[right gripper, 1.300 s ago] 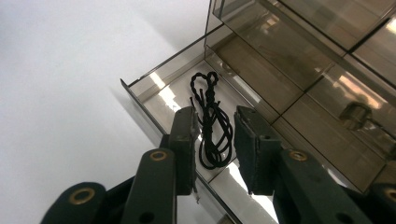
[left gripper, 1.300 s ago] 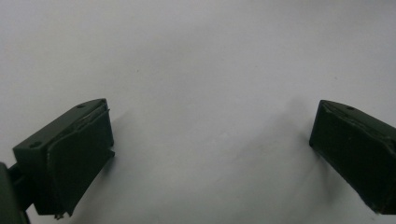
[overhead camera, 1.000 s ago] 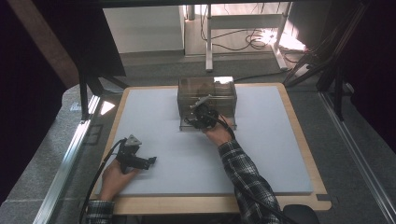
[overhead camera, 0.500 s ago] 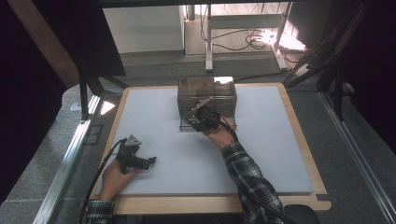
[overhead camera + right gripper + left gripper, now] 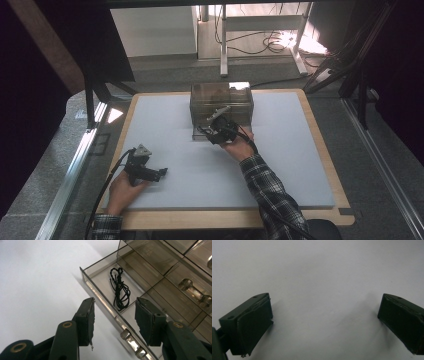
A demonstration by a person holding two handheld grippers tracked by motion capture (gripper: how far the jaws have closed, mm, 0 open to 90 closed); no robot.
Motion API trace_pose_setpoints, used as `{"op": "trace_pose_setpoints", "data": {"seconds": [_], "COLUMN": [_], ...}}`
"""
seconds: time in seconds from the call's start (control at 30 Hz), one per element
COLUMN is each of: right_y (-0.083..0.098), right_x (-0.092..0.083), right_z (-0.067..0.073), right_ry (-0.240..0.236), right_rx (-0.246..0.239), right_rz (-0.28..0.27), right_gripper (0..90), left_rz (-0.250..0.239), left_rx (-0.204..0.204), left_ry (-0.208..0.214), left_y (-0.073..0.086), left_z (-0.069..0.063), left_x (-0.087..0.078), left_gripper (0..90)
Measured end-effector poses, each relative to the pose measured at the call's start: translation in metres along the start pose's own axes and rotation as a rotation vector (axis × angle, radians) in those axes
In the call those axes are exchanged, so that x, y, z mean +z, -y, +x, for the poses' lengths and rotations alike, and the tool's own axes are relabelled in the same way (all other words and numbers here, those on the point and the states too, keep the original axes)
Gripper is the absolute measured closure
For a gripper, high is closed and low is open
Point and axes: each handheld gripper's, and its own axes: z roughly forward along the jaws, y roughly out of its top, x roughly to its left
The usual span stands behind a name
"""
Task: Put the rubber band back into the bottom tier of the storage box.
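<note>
A smoky clear drawer cabinet (image 5: 221,101) stands at the back middle of the white mat (image 5: 280,165). Its bottom drawer (image 5: 105,287) is pulled out, and a knotted black cord (image 5: 120,290) lies inside it. My right gripper (image 5: 207,131) hovers open just in front of the drawer; in the right gripper view (image 5: 113,322) its jaws straddle the drawer's front wall near the clear handle (image 5: 130,340). My left gripper (image 5: 160,173) rests low over the mat at the front left, open, with nothing between its jaws (image 5: 324,322).
More closed drawers with clear handles (image 5: 195,293) sit above the open one. A wooden table rim (image 5: 320,145) frames the mat. Table legs and cables (image 5: 260,45) lie on the floor beyond the far edge.
The right gripper has drawn back slightly toward the front and left from the cabinet, its jaws now apart over the drawer front. The left gripper has stayed put.
</note>
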Motion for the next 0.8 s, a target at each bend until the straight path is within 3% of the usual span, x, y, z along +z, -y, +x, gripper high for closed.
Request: {"op": "trace_pose_setpoints", "data": {"seconds": [0.8], "right_y": [0.012], "right_x": [-0.013], "right_z": [0.006], "right_ry": [-0.004], "right_rx": [-0.026], "right_rz": [0.010], "right_gripper": [40.1], "left_rz": [0.000], "left_rx": [0.000], "left_ry": [0.000], "left_y": [0.000], "left_z": [0.000], "left_x": [0.000], "left_gripper": [0.0]}}
